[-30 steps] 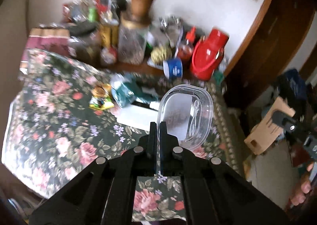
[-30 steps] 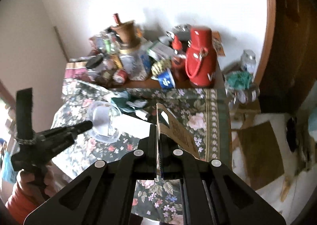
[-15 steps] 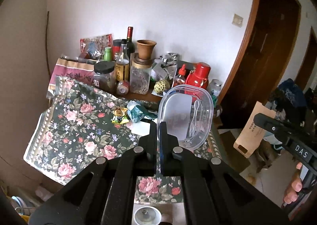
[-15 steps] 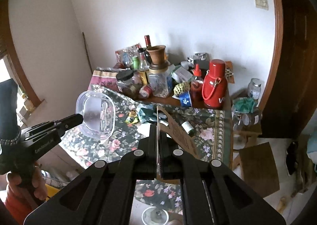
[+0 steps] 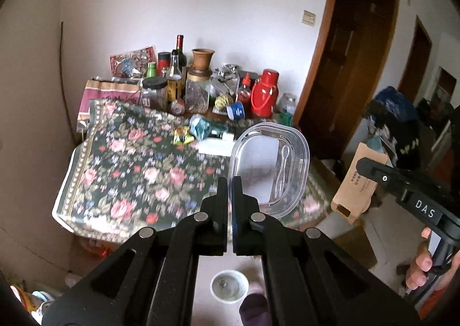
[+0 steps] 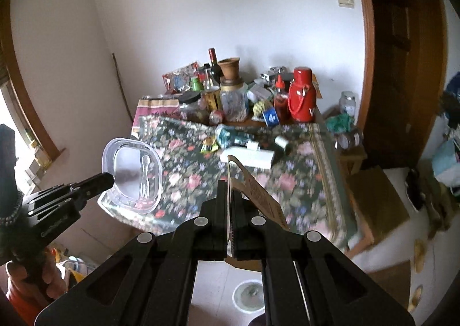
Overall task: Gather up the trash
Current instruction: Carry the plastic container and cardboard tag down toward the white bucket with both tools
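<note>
Two items are in transit clear of the tabletop (image 5: 120,159): left gripper (image 5: 229,182) jaws grasp the plastic lid (image 5: 270,165), right gripper (image 6: 230,185) jaws grasp the cardboard sleeve (image 6: 256,191); next, locate a bin.

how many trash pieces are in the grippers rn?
2. The left gripper is shut on the clear plastic lid; the right gripper is shut on the brown cardboard piece. More litter lies on the floral tablecloth.
</note>
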`<move>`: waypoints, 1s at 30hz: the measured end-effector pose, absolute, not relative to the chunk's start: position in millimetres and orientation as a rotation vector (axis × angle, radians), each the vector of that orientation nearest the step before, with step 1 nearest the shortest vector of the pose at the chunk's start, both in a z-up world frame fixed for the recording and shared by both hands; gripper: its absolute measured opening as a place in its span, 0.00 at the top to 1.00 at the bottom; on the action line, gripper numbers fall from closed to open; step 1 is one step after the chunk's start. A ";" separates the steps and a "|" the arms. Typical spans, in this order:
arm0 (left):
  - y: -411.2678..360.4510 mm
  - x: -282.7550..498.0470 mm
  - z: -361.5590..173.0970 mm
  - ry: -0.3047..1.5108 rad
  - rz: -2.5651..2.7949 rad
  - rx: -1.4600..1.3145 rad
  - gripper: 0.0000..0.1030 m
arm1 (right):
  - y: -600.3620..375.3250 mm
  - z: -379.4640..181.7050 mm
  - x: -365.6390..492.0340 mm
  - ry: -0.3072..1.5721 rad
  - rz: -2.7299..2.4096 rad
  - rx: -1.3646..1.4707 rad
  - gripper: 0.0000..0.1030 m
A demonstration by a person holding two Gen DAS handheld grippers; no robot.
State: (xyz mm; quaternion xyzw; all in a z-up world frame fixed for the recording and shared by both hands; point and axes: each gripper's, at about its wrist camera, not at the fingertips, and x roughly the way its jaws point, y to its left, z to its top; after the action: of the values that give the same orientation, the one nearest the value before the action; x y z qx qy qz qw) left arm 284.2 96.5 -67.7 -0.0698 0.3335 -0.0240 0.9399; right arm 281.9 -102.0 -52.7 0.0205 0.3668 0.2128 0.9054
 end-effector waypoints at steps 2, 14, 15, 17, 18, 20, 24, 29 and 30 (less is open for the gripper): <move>101.3 265.6 -71.4 0.690 -0.066 -0.143 1.00 | -98.4 -56.1 262.2 0.771 0.421 0.048 0.98; 106.1 213.2 -109.9 0.815 -0.108 -0.160 1.00 | -101.0 -83.6 207.9 0.891 0.359 0.047 0.98; 104.4 213.3 -116.9 0.836 -0.106 -0.164 1.00 | -102.0 -91.3 210.0 0.907 0.357 0.042 0.98; 102.1 214.3 -128.5 0.868 -0.105 -0.166 1.00 | -103.0 -105.5 211.5 0.937 0.361 0.046 0.98; 99.8 215.1 -136.0 0.886 -0.101 -0.160 1.00 | -104.2 -113.5 213.1 0.952 0.364 0.050 0.98; 93.8 218.2 -154.4 0.924 -0.091 -0.146 1.00 | -106.8 -129.9 216.8 0.980 0.370 0.054 0.98; 84.4 227.1 -193.4 0.994 -0.069 -0.137 1.00 | -114.1 -162.0 223.6 1.030 0.378 0.054 0.98; 71.0 246.1 -263.3 1.082 -0.040 -0.144 1.00 | -127.9 -217.4 236.9 1.099 0.386 0.048 0.98; 69.4 249.5 -274.4 1.093 -0.036 -0.149 1.00 | -129.1 -225.7 238.6 1.109 0.387 0.046 0.98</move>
State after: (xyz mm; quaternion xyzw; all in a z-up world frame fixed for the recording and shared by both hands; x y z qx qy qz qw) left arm 249.5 69.4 -274.4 -0.0706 0.5191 -0.0173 0.8516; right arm 238.6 -129.1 -225.7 0.0217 0.5233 0.1824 0.8321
